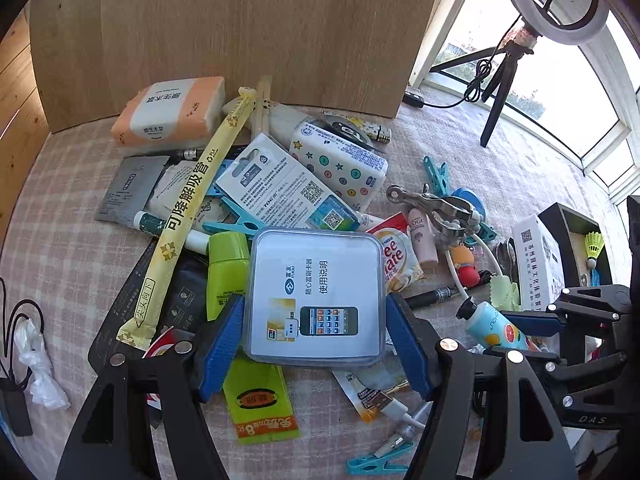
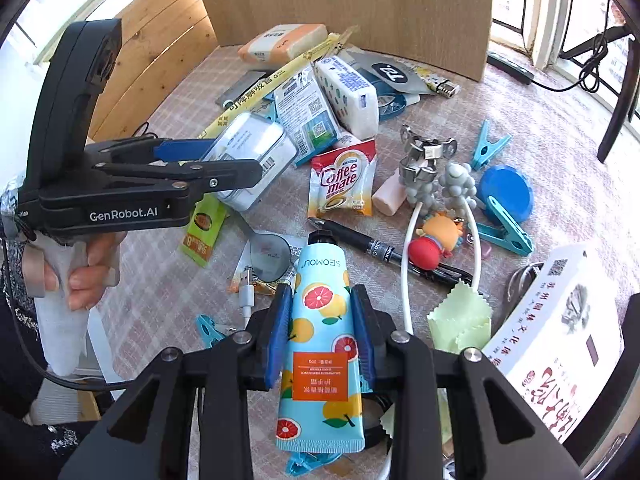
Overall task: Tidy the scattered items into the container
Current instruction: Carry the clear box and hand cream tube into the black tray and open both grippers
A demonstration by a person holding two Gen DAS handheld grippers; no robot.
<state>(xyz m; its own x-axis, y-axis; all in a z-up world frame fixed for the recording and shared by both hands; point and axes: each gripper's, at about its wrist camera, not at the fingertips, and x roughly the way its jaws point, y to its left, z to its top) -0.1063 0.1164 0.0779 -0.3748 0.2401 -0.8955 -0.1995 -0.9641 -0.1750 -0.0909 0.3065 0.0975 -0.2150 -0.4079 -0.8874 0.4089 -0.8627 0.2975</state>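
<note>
My right claw point(image 2: 322, 334) grips the fruit-print hand-cream tube point(image 2: 320, 344); my left claw point(image 2: 224, 164) clasps a clear plastic case point(image 2: 256, 152).

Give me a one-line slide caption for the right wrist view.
Right gripper clamps a citrus-print hand cream tube while the left gripper holds a clear plastic case above the clutter.

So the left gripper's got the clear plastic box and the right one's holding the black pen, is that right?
Not quite. The left gripper does hold the clear plastic box, but the right gripper is clamped on the fruit-print hand cream tube, not the black pen. The right wrist view shows the pen lying on the table beyond the tube's cap.
</note>
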